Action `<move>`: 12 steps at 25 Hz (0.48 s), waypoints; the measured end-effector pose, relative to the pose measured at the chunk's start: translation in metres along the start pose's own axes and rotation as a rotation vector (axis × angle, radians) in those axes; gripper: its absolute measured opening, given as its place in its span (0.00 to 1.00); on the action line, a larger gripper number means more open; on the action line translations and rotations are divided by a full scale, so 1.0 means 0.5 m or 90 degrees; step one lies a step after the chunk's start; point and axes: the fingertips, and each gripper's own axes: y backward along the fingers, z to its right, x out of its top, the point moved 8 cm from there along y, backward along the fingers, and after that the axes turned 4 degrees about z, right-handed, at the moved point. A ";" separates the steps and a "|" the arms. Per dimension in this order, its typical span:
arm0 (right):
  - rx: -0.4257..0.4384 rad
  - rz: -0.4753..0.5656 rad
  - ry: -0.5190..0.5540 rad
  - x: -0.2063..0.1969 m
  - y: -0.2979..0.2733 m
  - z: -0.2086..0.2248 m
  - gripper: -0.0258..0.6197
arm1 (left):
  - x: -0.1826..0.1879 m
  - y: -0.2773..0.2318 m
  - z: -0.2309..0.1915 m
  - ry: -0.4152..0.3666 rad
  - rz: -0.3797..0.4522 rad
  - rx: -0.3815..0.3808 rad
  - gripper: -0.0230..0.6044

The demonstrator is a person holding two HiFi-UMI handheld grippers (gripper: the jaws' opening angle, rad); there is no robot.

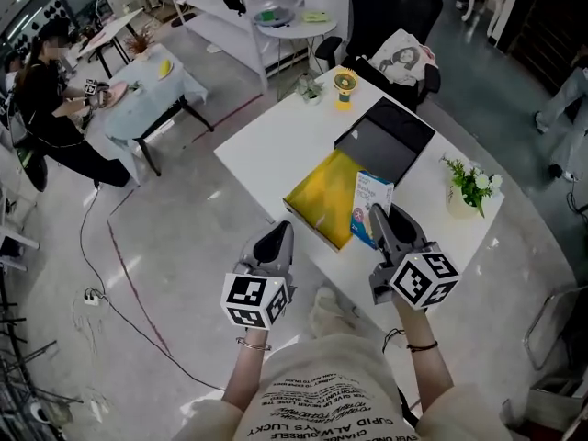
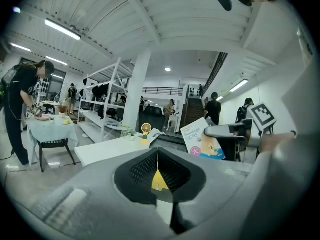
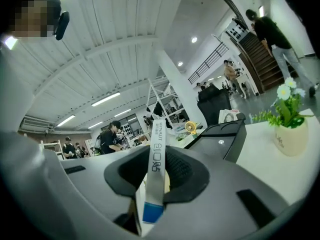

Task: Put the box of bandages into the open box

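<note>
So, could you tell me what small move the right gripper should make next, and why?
Probably ease the right gripper a little to the left in the head view, then down. Its jaws are clamped on the bandage box, which hangs upright at the right edge of the open box, not yet over its yellow inside, so letting go here might drop it outside.

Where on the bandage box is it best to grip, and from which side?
Across its two broad faces at the near narrow edge, from the person's side, as the right tool does now: the bandage box is thin, flat and upright.
</note>
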 end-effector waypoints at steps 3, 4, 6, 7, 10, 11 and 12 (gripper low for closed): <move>0.000 -0.022 -0.030 -0.007 -0.049 0.015 0.18 | -0.002 -0.042 -0.024 0.007 -0.015 -0.008 0.07; 0.000 -0.030 -0.040 -0.011 -0.064 0.020 0.18 | -0.004 -0.056 -0.032 0.010 -0.021 -0.011 0.07; -0.002 -0.049 -0.060 -0.022 -0.093 0.031 0.18 | -0.012 -0.083 -0.045 0.016 -0.034 -0.017 0.07; -0.003 -0.058 -0.072 -0.029 -0.106 0.036 0.18 | -0.016 -0.096 -0.051 0.018 -0.042 -0.020 0.07; -0.003 -0.084 -0.117 -0.050 -0.143 0.051 0.18 | -0.026 -0.129 -0.067 0.021 -0.065 -0.035 0.07; -0.003 -0.092 -0.129 -0.056 -0.153 0.056 0.18 | -0.029 -0.140 -0.070 0.023 -0.071 -0.040 0.07; -0.005 -0.100 -0.137 -0.061 -0.163 0.061 0.18 | -0.032 -0.151 -0.073 0.025 -0.076 -0.044 0.07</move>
